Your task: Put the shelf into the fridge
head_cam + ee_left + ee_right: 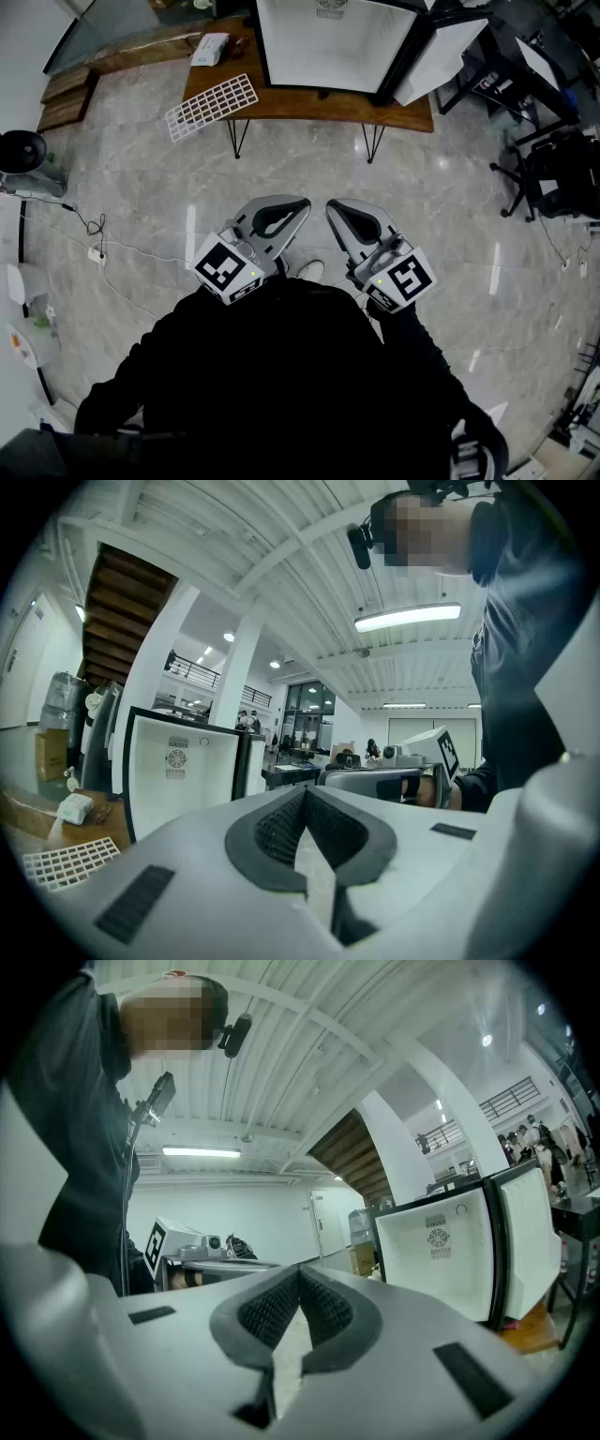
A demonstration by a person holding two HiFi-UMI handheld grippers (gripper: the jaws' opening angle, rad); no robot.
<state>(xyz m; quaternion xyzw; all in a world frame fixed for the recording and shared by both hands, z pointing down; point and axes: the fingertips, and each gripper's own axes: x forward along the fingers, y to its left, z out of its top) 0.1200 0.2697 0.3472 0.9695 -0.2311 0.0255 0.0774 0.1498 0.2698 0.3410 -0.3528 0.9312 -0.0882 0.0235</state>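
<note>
One white wire-grid shelf (212, 106) lies flat, overhanging the wooden table (309, 105).

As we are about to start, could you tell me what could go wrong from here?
1. The shelf lies at the left end of the table with a corner over the edge; a clumsy touch could tip it off.
2. The left gripper and right gripper are both shut and empty; the thin wire may slip from a poor grip.
3. A cable trails on the floor at the left; a step there could snag it.
</note>
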